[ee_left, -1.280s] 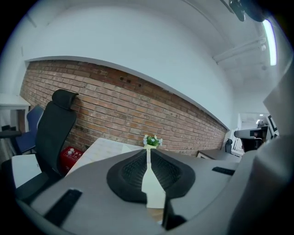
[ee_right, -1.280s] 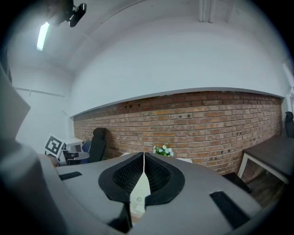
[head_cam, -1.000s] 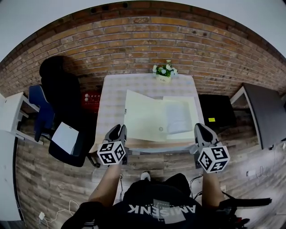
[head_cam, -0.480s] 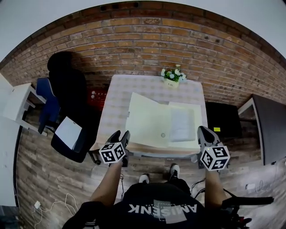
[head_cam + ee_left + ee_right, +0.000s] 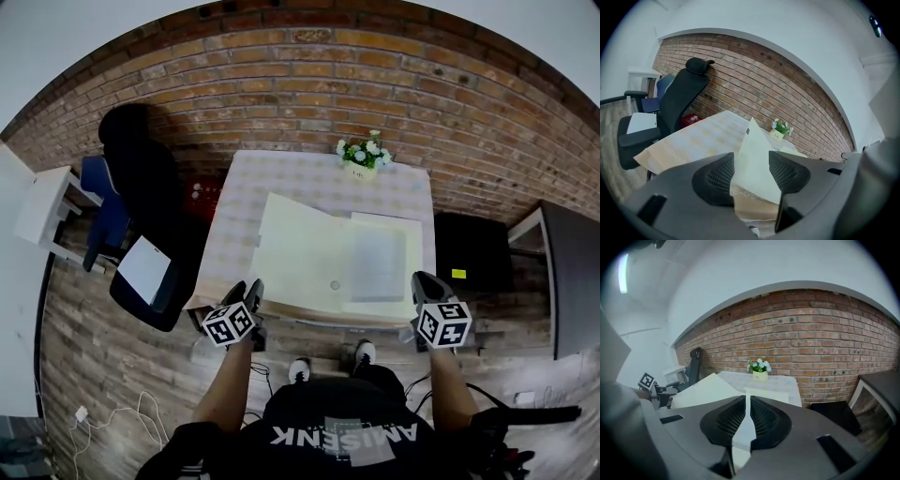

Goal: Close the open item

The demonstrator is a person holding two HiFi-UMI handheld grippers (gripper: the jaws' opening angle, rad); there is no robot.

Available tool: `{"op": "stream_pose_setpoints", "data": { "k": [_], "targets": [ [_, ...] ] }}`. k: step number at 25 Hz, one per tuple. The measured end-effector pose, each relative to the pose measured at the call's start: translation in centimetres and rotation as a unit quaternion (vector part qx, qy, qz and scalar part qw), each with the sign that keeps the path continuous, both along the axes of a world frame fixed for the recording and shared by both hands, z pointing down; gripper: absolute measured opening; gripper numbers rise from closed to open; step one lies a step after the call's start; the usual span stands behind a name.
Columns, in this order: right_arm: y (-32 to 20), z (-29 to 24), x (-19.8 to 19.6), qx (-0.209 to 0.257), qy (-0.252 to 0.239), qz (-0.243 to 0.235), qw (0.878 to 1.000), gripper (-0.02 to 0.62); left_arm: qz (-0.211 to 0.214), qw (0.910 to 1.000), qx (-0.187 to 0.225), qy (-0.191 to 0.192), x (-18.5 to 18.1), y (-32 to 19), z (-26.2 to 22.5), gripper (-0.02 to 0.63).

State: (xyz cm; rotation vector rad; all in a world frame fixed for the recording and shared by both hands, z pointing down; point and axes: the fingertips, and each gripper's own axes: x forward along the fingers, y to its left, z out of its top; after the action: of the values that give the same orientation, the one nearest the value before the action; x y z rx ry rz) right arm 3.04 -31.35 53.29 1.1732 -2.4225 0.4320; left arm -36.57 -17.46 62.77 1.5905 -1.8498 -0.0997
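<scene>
Lowered both grippers to the near edge of the table (image 5: 281,178). Just spread left gripper (image 5: 244,289) wide, nothing between; right gripper (image 5: 422,279) pressed shut, empty. Closing not started: folder (image 5: 309,253) lying open mid-table, left cover half-raised.

Office: swivel chair (image 5: 141,220), desks, brick wall (image 5: 309,84)

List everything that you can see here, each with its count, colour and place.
square table under pale checked cloth: one, beige, before brick wall
flat cream paper folder: one, cream, open on the table, left flap raised
small pot of white flowers: one, white and green, table's far edge
black office chair: one, black, left of table, white sheet on seat
left gripper: one, grey, table's near left corner, jaws just been opening, gripping nothing
right gripper: one, grey, near right corner, shut, empty
</scene>
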Motion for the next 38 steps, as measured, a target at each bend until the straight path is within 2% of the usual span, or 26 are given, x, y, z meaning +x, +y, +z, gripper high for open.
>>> {"op": "stream_pose_setpoints", "data": {
  "k": [6,13,17,18,20,23,26,32,38],
  "targets": [
    [-1.3,3.0,0.9,-0.027,0.018,-0.002,0.999,0.044,-0.018,0.9997,-0.017,0.005,-0.8,0.1,1.7,0.229],
    [-1.7,7.0,2.3,-0.059,0.036,0.012,0.998,0.044,0.004,0.9982,-0.009,0.060,0.5,-0.8,4.3,0.229],
    [-1.2,7.6,2.8,-0.065,0.040,0.015,0.997,0.044,-0.008,0.9929,0.017,0.117,0.8,-1.3,5.1,0.227],
    [-1.1,7.7,2.9,-0.066,0.041,0.015,0.997,0.044,-0.015,0.9912,0.024,0.129,0.8,-1.4,5.1,0.219],
    [-0.8,7.8,3.0,-0.067,0.042,0.014,0.997,0.044,-0.018,0.9897,0.034,0.138,0.9,-1.4,5.2,0.139],
    [-0.4,7.8,3.4,-0.068,0.041,0.017,0.997,0.044,-0.008,0.9917,0.031,0.125,1.5,-1.4,5.6,0.119],
    [-0.1,7.6,3.7,-0.066,0.038,0.022,0.997,0.044,-0.003,0.9932,0.040,0.109,2.0,-1.6,4.6,0.057],
    [0.0,6.8,5.0,-0.061,0.023,0.039,0.997,0.044,0.022,0.9933,0.073,0.087,4.2,-2.1,1.5,0.041],
    [0.3,5.8,5.8,-0.054,0.006,0.051,0.997,0.044,0.080,0.9906,0.104,0.038,7.3,-2.9,-2.5,0.040]
  ]
}}
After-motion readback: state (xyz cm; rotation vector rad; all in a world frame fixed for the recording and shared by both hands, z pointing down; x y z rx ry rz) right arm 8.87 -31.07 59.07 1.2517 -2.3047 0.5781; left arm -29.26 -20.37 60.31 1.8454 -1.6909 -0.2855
